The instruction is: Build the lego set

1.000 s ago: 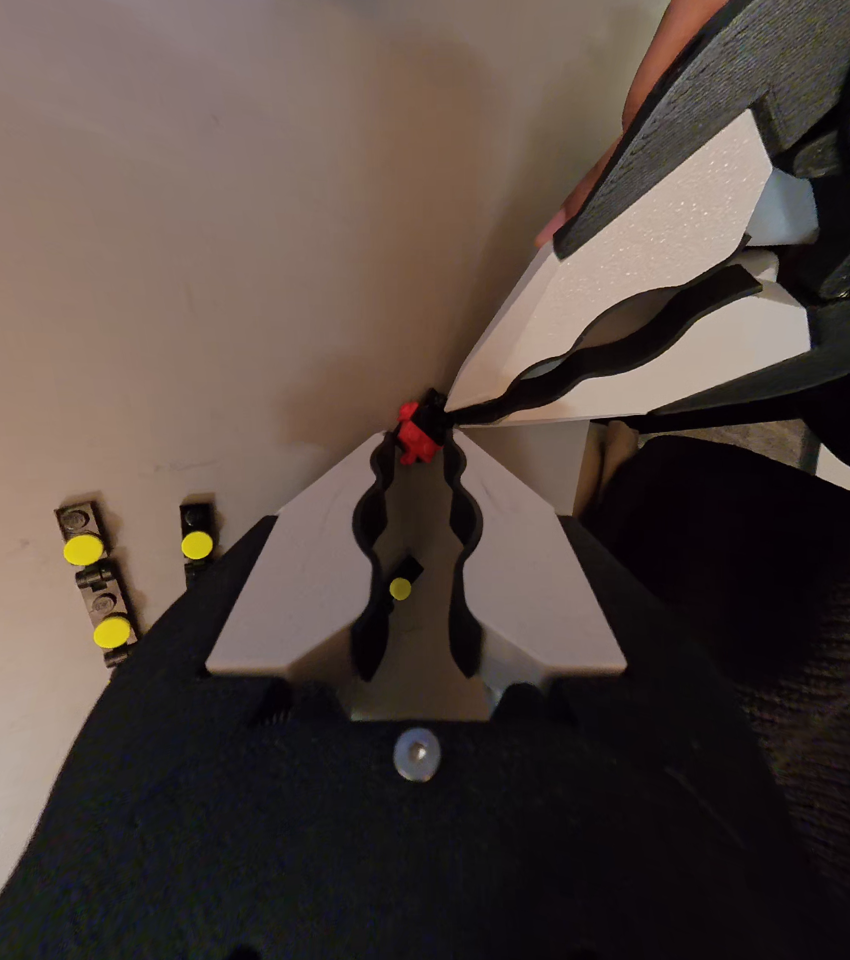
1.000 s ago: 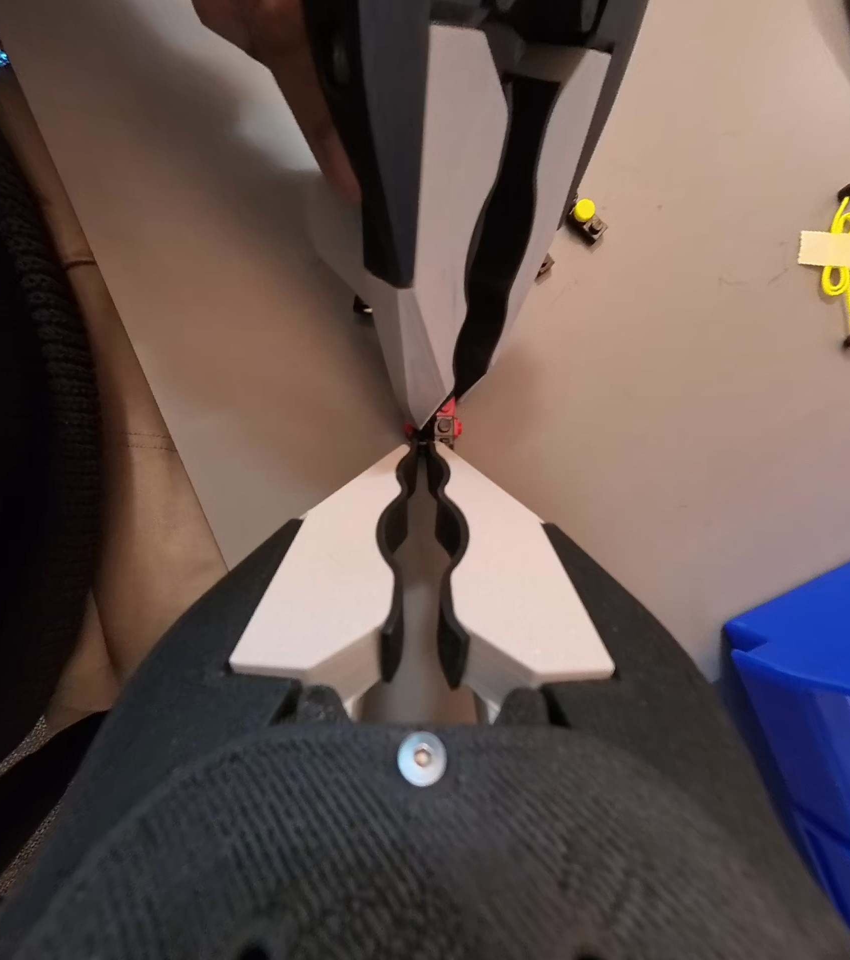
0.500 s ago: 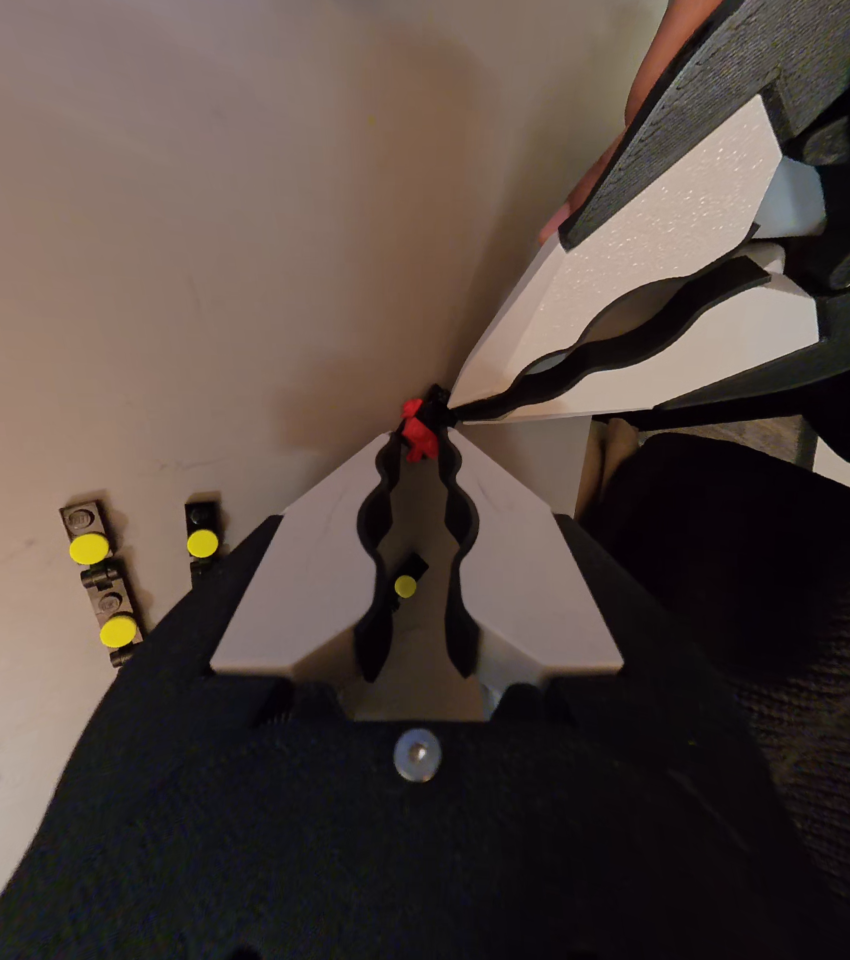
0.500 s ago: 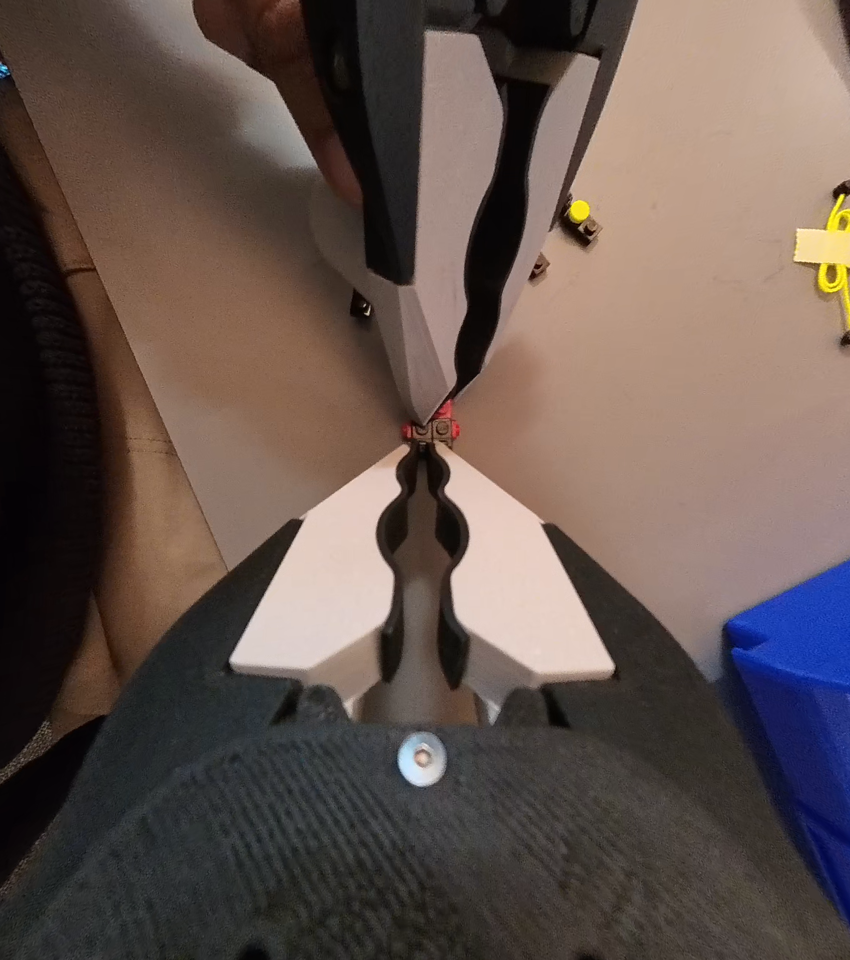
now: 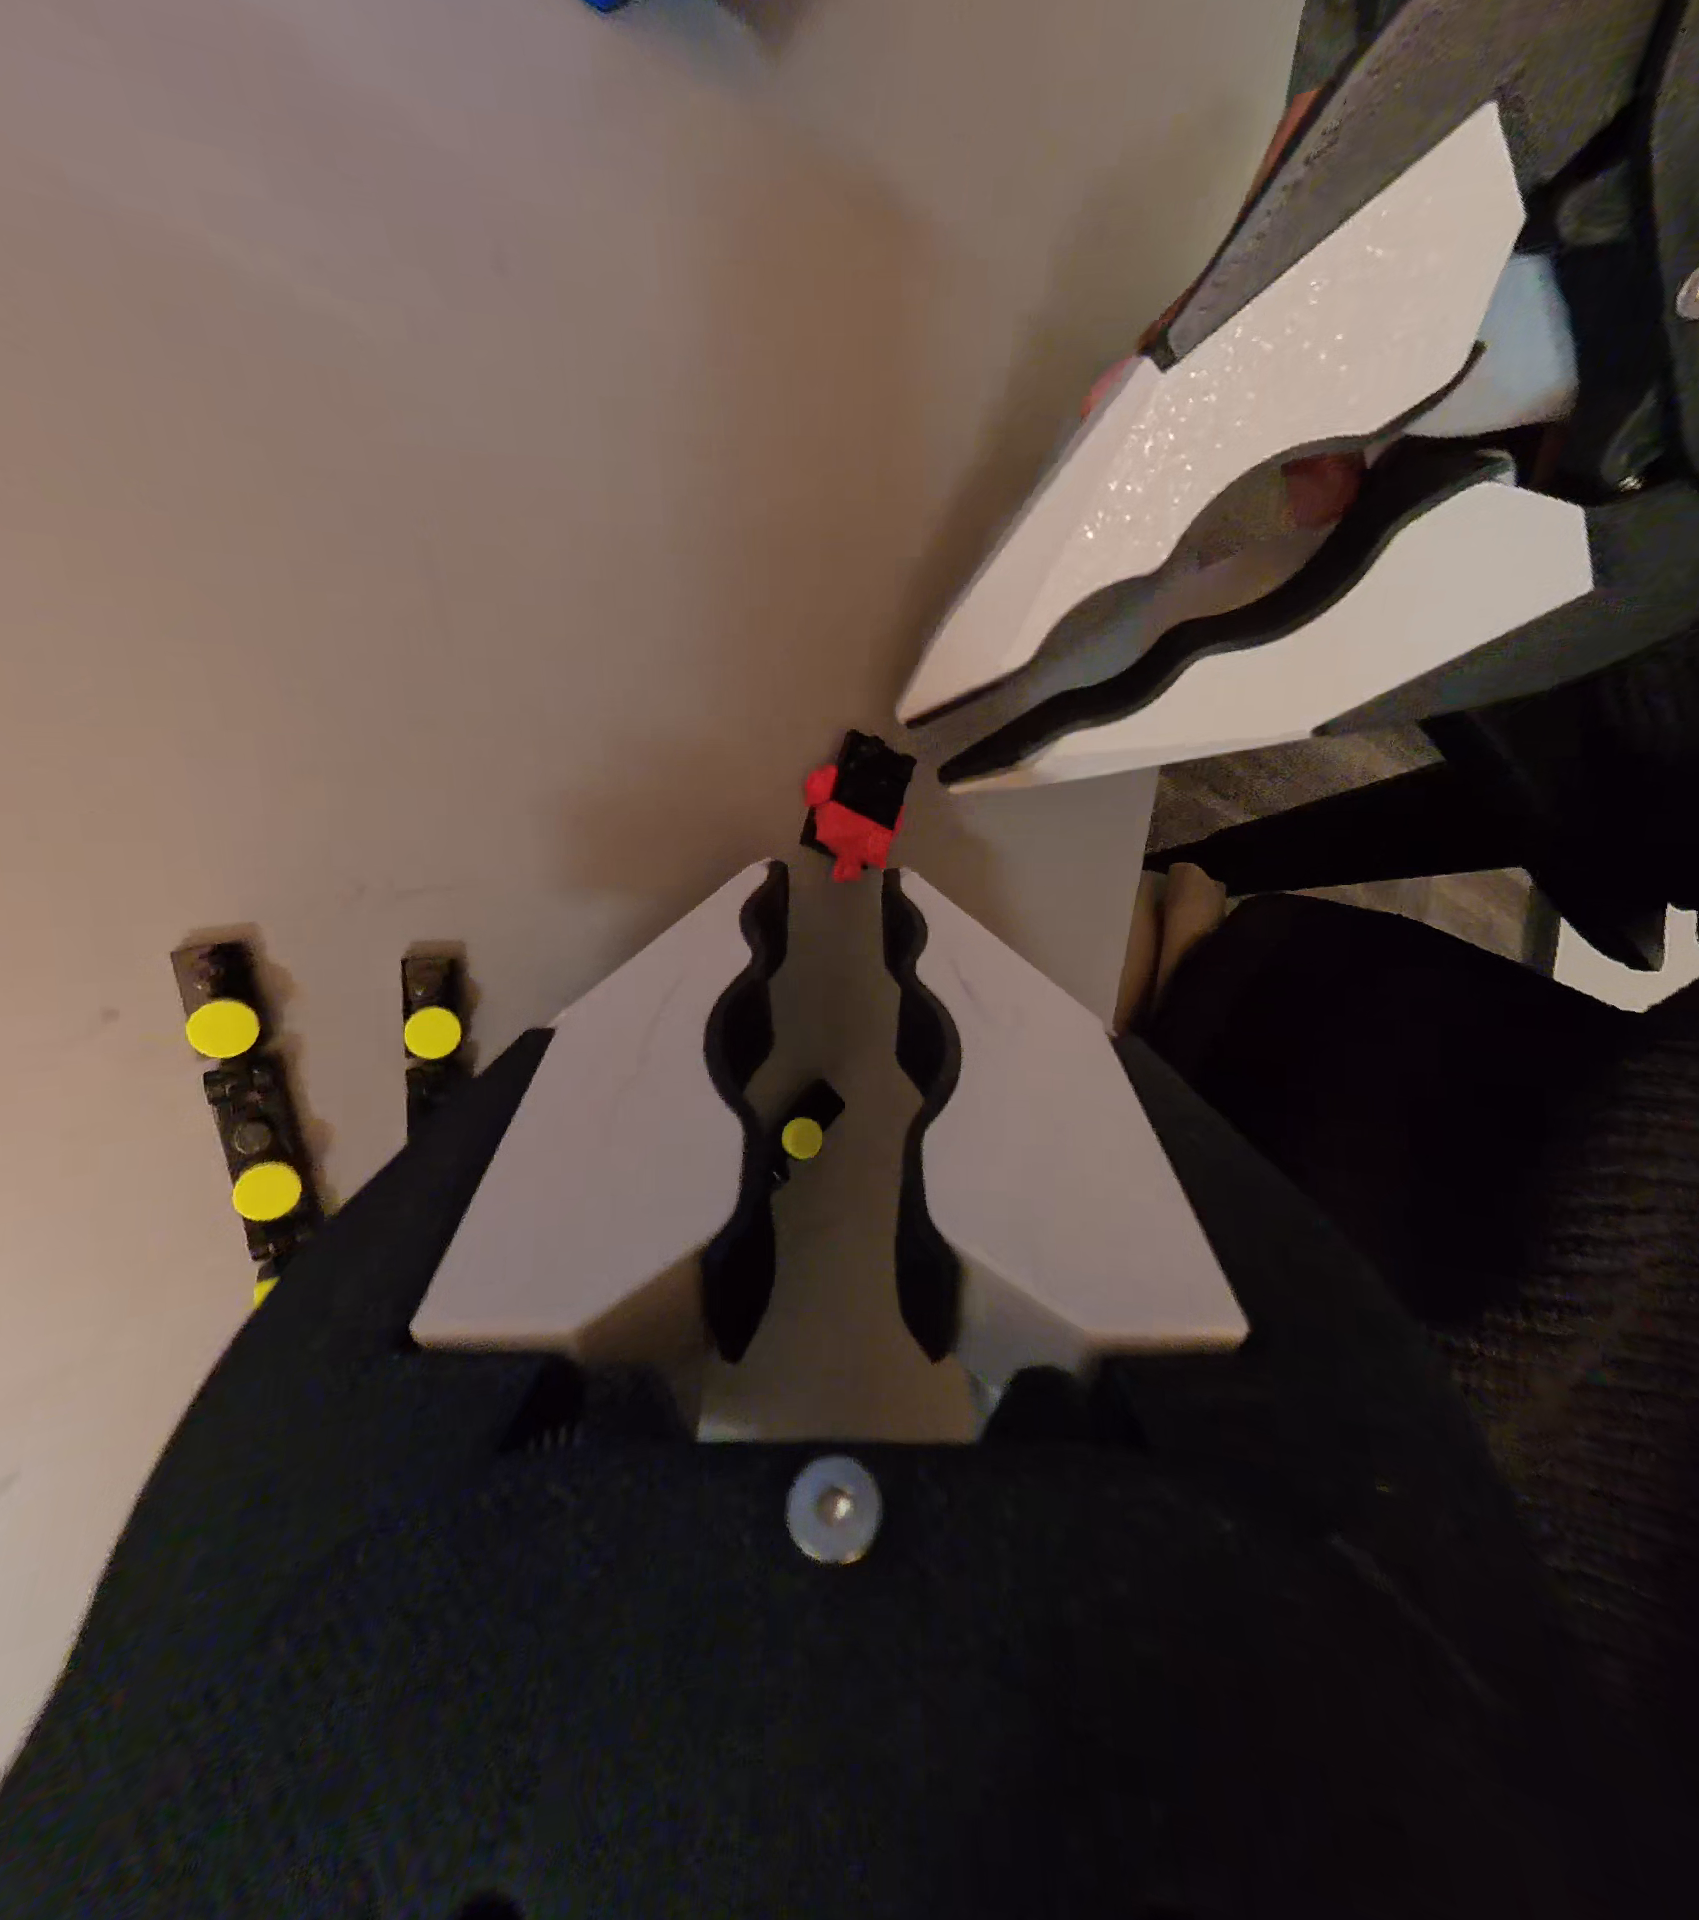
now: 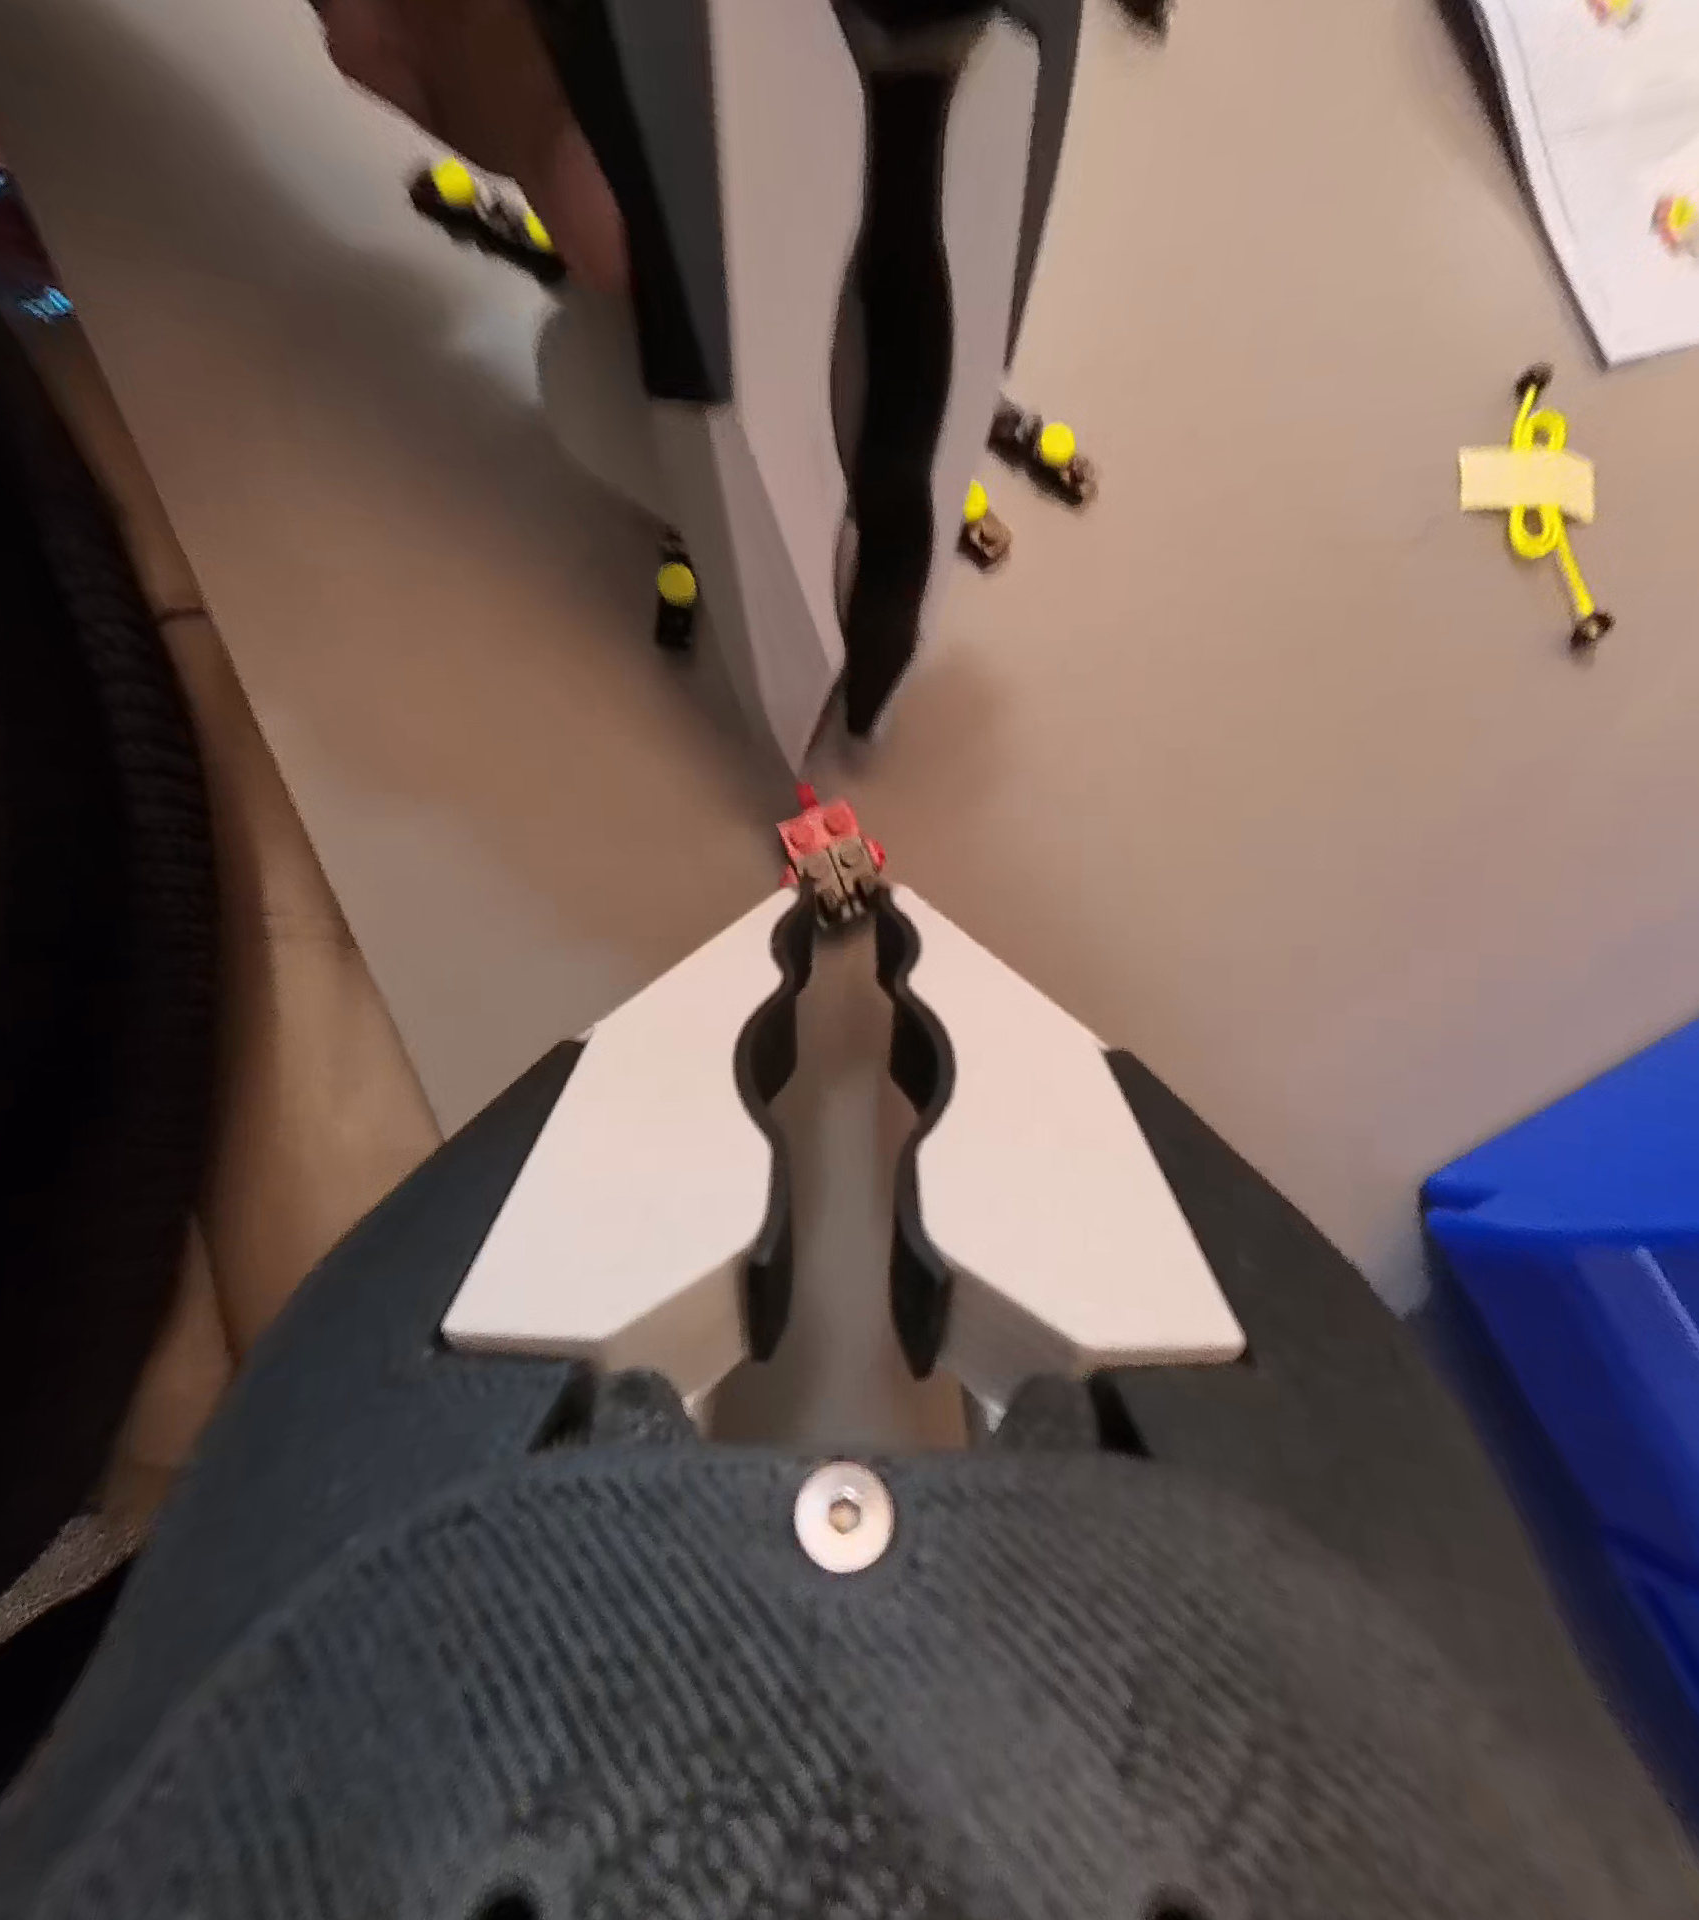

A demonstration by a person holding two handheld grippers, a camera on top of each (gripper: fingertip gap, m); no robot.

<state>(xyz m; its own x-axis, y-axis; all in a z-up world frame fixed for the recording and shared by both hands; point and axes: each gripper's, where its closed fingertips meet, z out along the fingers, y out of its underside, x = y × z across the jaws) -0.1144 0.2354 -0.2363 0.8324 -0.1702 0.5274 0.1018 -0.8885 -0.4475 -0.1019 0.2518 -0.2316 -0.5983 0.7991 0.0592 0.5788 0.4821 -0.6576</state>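
Observation:
A small red and black lego assembly lies on the beige table, between the tips of both grippers and held by neither. It also shows in the right wrist view. My left gripper is open, its tips just short of the assembly. My right gripper is slightly open, with the assembly right at its tips. In the left wrist view the right gripper comes in from the upper right, with a small gap to the assembly. The left gripper comes down from the top of the right wrist view.
Black plates with yellow round tiles lie left of my left gripper, one beneath its fingers; more lie beyond. A yellow taped cord, an instruction sheet and a blue bin are at the right. The table edge is close. The tips of both grippers are at nearly the same place.
Both grippers held the assembly together before. Both have now opened and drawn back a little, leaving the assembly free between them.

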